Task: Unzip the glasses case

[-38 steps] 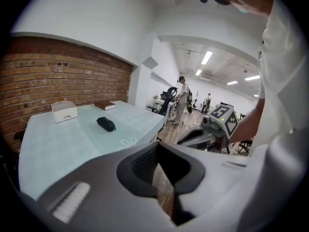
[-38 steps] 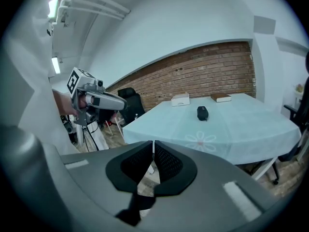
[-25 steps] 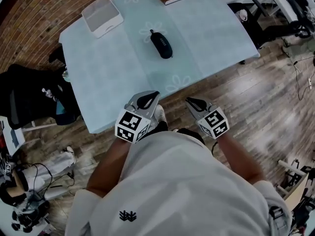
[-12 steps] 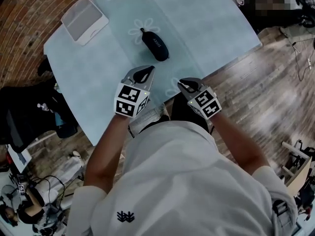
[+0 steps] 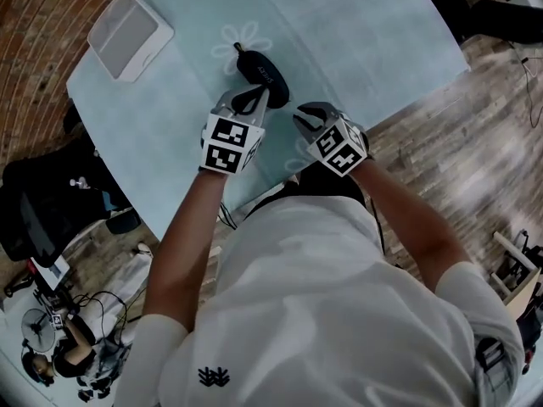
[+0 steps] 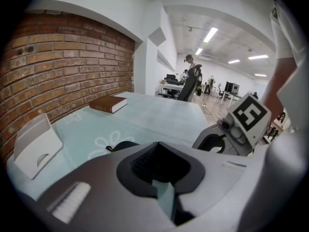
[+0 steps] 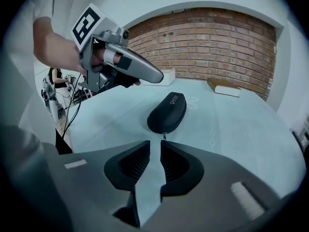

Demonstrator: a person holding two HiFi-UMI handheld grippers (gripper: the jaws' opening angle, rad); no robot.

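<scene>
A black zipped glasses case (image 5: 261,73) lies on the pale blue table (image 5: 356,32). In the right gripper view the case (image 7: 168,112) sits just beyond my jaws, its small zip pull (image 7: 164,136) pointing at them. My right gripper (image 7: 154,144) is open by only a narrow gap and holds nothing. In the head view the right gripper (image 5: 304,119) hovers a little short of the case's near end. My left gripper (image 5: 257,97) is shut and empty, its tips over the case's near left side. From the left gripper (image 6: 157,146) only a sliver of the case (image 6: 120,145) shows.
A white tray-like box (image 5: 127,34) stands at the table's far left corner. A brown book (image 6: 109,103) lies at the far end. A brick wall (image 7: 212,37) runs along the table's far side. A black chair (image 5: 42,202) stands on the wood floor at the left.
Both grippers have moved forward from the table's near edge, over the table, up to the glasses case. The case has not moved.
</scene>
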